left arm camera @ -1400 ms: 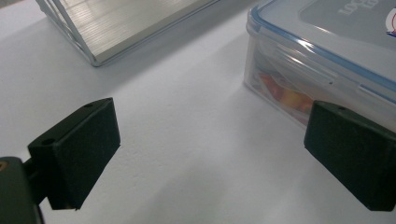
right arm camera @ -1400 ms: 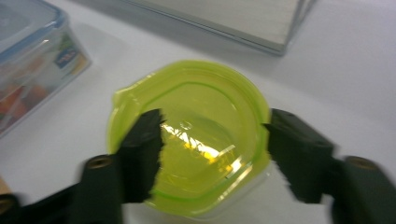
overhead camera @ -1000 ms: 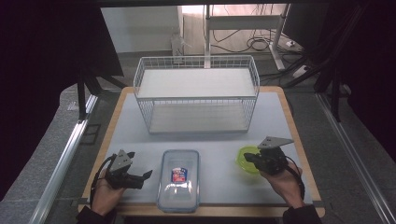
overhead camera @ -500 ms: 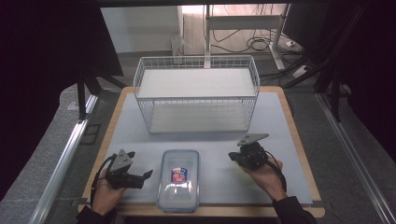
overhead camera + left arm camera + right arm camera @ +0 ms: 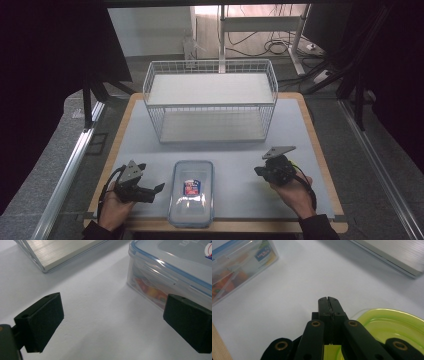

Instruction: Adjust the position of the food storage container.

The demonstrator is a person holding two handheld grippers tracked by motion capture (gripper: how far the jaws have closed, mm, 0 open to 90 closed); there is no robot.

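Bench [image 5: 300, 125] first: I see the wire basket [image 5: 210, 102] at its far side and the clear lidded box [image 5: 191, 192] at the near edge. My left gripper [image 5: 112, 322] hangs released just beside that box. My right gripper [image 5: 329, 302] is clenched on the rim of a green lid [image 5: 392, 325], well apart from the box.

1. High view: fixed above the near edge of the desk [image 5: 300, 130], facing forward and down, far enough to take in the whole desk top.
2. Left gripper view: low, close over the desk, facing the clear lidded food container [image 5: 172, 270].
3. Right gripper view: low, close, looking along its own jaws.
4. Shared: all three views show the food container [image 5: 191, 192] [image 5: 235, 267] and the wire basket [image 5: 210, 105].
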